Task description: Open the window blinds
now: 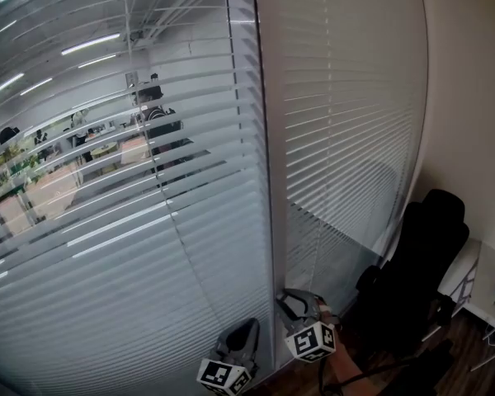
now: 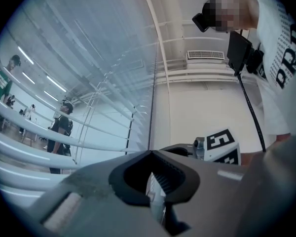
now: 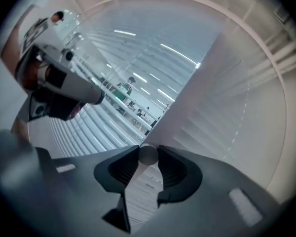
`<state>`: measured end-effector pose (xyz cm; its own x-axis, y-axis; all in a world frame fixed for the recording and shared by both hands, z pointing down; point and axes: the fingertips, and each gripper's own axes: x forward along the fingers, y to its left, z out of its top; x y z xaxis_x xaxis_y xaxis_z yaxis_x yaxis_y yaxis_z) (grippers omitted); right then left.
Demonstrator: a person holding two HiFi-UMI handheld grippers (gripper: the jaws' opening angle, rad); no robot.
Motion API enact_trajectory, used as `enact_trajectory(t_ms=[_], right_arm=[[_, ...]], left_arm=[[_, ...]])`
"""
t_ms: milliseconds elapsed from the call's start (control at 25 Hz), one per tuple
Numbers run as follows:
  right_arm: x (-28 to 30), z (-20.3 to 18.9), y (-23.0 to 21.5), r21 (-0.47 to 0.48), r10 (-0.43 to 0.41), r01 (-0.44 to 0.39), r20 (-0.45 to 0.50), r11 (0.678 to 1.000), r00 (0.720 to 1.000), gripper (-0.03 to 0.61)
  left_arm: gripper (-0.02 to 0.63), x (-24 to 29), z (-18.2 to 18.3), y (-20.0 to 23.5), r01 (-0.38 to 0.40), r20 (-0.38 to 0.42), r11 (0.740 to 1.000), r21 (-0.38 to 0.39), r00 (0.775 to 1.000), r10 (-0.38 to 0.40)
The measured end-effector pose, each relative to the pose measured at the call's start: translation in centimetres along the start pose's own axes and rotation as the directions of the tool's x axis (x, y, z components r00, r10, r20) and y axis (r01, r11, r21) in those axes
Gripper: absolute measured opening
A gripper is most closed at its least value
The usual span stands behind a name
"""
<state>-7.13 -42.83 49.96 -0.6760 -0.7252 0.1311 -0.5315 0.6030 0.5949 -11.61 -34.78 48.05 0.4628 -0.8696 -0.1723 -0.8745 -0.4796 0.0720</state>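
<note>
Right gripper (image 1: 292, 297): your jaws are closed on the wand (image 3: 148, 155). In the right gripper view (image 3: 148, 158) it shows as a pale round end pinched between the two jaw tips, touching both. The ribbed pads behind it stand apart and nothing else sits in the gap.

Left gripper (image 1: 249, 327): in the left gripper view (image 2: 150, 153) your jaw tips meet. A pale sliver shows in the hollow behind them, and I cannot tell whether it is a thing or only background. No grip to record here.

The two grippers sit side by side and close together, the left just left of the right. Both point at the window.

Left blind (image 1: 107, 180): it hangs straight ahead of your left gripper and rises up and to its left. The slats are tilted partly open, with strips of a lit room and a standing person (image 1: 155, 114) showing between them.

Right blind (image 1: 346, 122): it is ahead of your right gripper, up and to its right. The slats lie flat and closed, with no view through.

Post (image 1: 268, 221): it stands upright between the two blinds, rising just above your right gripper's tips.

Chair (image 1: 421, 262): black, on the floor to the right of your right gripper, clear of it.
</note>
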Motion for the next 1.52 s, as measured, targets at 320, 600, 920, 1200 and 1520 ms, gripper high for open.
enact_trajectory(t_ms=[320, 600, 920, 1200, 1520], right_arm=[[-0.2, 0.0, -0.5, 0.349, 0.031, -0.048, 0.055, 0.936, 0.998, 0.133], [-0.3, 0.0, -0.6, 0.378, 0.036, -0.057, 0.061, 0.924, 0.997, 0.132], [-0.2, 0.0, -0.6, 0.413, 0.035, -0.06, 0.068, 0.909, 0.997, 0.132], [-0.2, 0.0, -0.6, 0.415, 0.036, -0.06, 0.067, 0.908, 0.997, 0.132], [-0.1, -0.2, -0.7, 0.415, 0.036, -0.059, 0.063, 0.908, 0.997, 0.132]], left_arm=[[-0.008, 0.4, 0.2, -0.6, 0.014, 0.01, 1.0, -0.01, 1.0, -0.014], [-0.008, 0.3, -0.1, -0.7, 0.014, -0.007, 1.0, -0.007, 1.0, -0.014], [-0.008, 0.4, 0.1, -0.7, 0.012, 0.012, 1.0, -0.022, 1.0, -0.011], [-0.008, 0.2, -0.3, -0.6, 0.014, -0.004, 1.0, 0.005, 1.0, -0.014], [-0.008, 0.5, 0.4, -0.9, 0.011, 0.019, 0.999, -0.031, 1.0, -0.01]])
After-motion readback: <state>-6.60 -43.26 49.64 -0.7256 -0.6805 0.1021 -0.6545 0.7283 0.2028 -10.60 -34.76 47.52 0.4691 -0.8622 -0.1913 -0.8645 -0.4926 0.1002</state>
